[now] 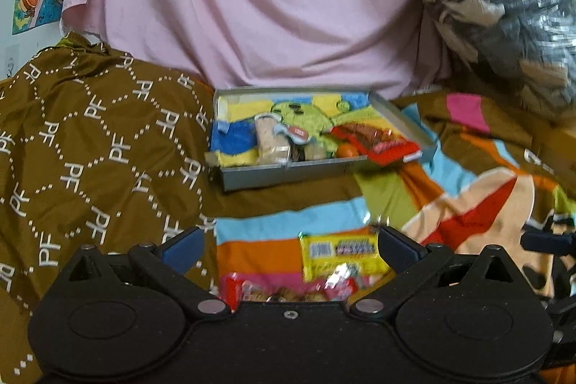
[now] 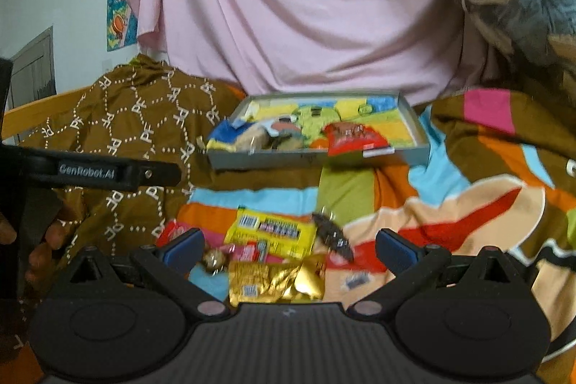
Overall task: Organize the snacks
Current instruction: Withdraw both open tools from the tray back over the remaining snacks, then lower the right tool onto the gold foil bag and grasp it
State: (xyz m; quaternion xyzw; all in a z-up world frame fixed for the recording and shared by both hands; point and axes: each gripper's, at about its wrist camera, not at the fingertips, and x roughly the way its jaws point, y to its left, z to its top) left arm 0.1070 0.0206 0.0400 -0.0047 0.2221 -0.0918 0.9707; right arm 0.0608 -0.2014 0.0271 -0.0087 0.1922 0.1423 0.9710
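Two grippers, both spread wide and empty. We see one grey tray (image 2: pixel 316 158) holding several snacks, a red packet (image 2: pixel 354 139) over its near rim. Nearer than the tray, one yellow packet (image 1: pixel 338 252) lies between our left gripper (image 1: pixel 288 245) fingertips; a gold packet (image 2: pixel 273 279) lies between our right gripper (image 2: pixel 289 245) fingertips. "GenRobot.AI" reads on a black strap (image 2: pixel 100 171).

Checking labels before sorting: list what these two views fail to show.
- Yellow packet: print blurred in both views.
- Red packet, left wrist view: near end hidden behind the left tongs.
- Gold wrapper, right wrist view: lower edge covered by the right tongs.
- Tray: contents small, smeared.
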